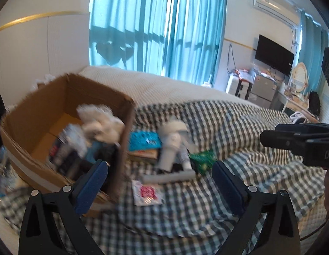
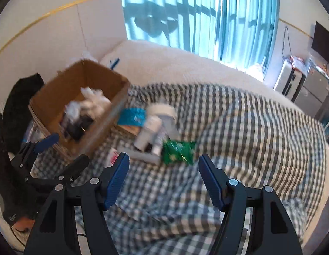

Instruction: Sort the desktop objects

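Observation:
A brown cardboard box (image 1: 96, 89) (image 2: 100, 72) sits on a checked blanket and holds white crumpled stuff and dark items. Right of it lies a pile: a blue packet (image 1: 144, 141) (image 2: 132, 116), white bottles (image 1: 171, 146) (image 2: 151, 127), a grey flat piece (image 1: 168, 177), a green packet (image 1: 203, 160) (image 2: 178, 152) and a pink-and-white sachet (image 1: 146, 193). My left gripper (image 1: 160, 170) is open and empty, just short of the pile, and also shows in the right wrist view (image 2: 64, 150). My right gripper (image 2: 163, 165) is open and empty, near the green packet.
The checked blanket (image 1: 238, 127) (image 2: 249, 127) covers a white bed. Blue curtains, a TV (image 1: 274, 55) and cabinets stand behind. A black cloth (image 2: 19, 102) lies left of the box. Both views are motion-blurred.

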A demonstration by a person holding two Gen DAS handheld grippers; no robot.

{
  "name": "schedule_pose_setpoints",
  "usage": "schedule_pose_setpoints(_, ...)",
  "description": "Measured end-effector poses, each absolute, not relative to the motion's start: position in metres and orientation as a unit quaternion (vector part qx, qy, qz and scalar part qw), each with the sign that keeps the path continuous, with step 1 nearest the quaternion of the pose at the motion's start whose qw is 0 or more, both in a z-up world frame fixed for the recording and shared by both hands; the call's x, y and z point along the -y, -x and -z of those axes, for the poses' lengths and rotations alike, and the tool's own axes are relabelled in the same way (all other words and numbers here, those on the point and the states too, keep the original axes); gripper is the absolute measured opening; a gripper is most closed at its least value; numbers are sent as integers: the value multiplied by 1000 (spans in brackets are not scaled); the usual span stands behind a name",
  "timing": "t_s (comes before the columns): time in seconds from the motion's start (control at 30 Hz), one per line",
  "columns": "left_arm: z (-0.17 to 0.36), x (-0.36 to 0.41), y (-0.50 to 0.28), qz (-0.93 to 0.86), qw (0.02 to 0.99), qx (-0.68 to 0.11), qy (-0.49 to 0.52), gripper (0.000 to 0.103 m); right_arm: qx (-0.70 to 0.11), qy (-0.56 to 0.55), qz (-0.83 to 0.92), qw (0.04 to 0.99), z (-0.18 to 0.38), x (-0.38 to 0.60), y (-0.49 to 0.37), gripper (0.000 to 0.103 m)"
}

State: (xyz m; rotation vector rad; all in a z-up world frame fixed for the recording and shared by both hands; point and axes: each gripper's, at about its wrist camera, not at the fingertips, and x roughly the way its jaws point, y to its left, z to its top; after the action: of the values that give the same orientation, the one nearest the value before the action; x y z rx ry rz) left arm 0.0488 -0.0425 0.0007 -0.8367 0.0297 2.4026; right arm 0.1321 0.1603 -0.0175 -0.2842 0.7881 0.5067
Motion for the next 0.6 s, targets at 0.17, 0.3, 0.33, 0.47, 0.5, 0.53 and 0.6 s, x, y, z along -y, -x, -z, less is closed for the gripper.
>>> schedule_pose_setpoints(0.17, 49, 11, -57, -891, 283, -40, 354, 101, -387, 173, -222, 878, 58, -150, -145, 74)
schedule_pose_setpoints(0.3, 83, -1, -51, -891, 260, -52, 368, 101, -408, 185, -250, 858, 75, -155, -150, 79)
schedule_pose_setpoints(0.33, 89, -1, -48, -891, 255, -51, 372, 101, -409, 187, -254, 856, 77, -157, -151, 79)
schedule_pose_setpoints(0.47, 114, 7, -22, -887, 215, -23, 408, 101, -410, 202, -263, 849, 83, -166, -156, 80)
schedule_pose_setpoints(0.5, 118, 8, -18, -886, 212, -14, 412, 101, -413, 205, -264, 847, 85, -168, -158, 80)
schedule_pose_setpoints(0.53, 123, 10, -12, -885, 210, -3, 416, 101, -414, 207, -262, 847, 86, -169, -160, 80)
schedule_pose_setpoints(0.6, 131, 11, -1, -883, 198, 9, 425, 101, -418, 207, -260, 845, 89, -171, -166, 80)
